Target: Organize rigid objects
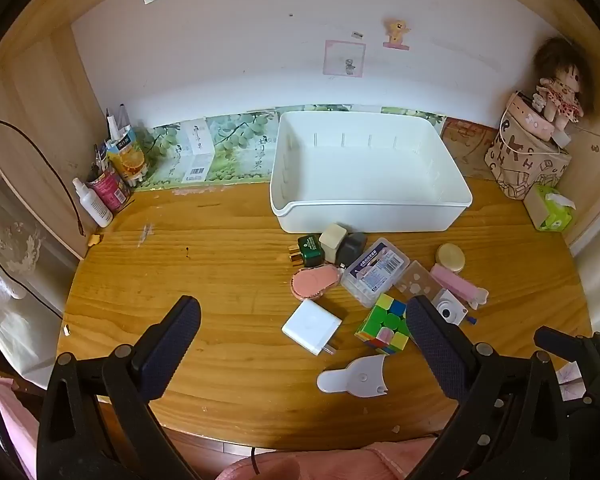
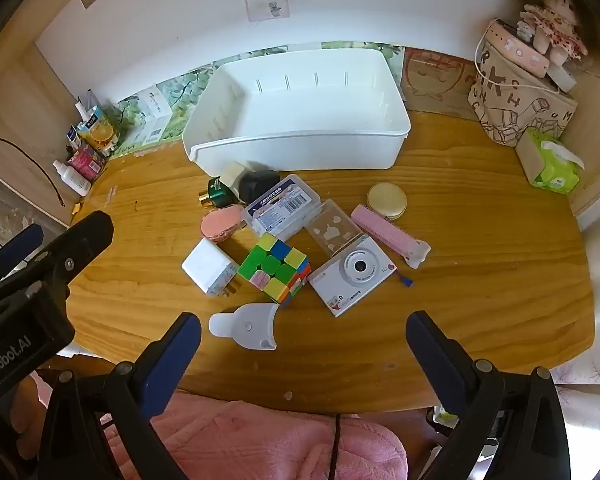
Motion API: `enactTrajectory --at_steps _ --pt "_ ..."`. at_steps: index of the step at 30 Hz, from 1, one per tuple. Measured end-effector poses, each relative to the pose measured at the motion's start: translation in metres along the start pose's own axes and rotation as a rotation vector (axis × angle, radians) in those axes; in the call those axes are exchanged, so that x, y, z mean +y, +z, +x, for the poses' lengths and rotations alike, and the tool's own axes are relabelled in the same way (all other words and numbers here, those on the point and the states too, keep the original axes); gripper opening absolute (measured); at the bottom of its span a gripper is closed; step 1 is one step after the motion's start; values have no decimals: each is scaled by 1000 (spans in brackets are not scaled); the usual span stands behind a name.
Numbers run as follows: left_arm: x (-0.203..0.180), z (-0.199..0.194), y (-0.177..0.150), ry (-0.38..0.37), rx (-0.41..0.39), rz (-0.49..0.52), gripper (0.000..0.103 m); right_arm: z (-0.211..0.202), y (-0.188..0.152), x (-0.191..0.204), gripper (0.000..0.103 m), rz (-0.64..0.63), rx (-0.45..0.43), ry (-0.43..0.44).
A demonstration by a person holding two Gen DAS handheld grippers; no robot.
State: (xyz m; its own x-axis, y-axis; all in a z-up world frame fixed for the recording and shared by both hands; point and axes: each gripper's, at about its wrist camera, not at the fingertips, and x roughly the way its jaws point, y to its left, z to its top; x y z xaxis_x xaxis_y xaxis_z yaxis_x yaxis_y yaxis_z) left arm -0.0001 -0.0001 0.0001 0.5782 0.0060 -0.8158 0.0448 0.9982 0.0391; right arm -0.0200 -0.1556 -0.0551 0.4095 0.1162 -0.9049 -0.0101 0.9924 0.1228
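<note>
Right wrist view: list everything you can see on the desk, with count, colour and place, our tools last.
Rectangular plastic bin: 1, white, back centre, nothing visible inside.
Twisty puzzle cube: 1, multicolour, centre of pile.
Toy camera: 1, white, right of cube.
Square plug charger: 1, white, left of cube.
Flat fan-shaped plastic piece: 1, white, nearest edge.
Clear lidded box: 1, labelled, behind cube.
Round compact: 1, gold, right.
Folding comb: 1, pink, right.
Green plug adapter: 1, by bin.
Tissue pack: 1, green, far right.
Left tool: open.
Right tool: open.
</note>
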Motion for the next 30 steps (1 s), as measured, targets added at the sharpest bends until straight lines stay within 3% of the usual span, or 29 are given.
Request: enactTrajectory --at_steps 30 --pt "10 8 3 -53 17 1 102 5 -1 13 103 2 15 -54"
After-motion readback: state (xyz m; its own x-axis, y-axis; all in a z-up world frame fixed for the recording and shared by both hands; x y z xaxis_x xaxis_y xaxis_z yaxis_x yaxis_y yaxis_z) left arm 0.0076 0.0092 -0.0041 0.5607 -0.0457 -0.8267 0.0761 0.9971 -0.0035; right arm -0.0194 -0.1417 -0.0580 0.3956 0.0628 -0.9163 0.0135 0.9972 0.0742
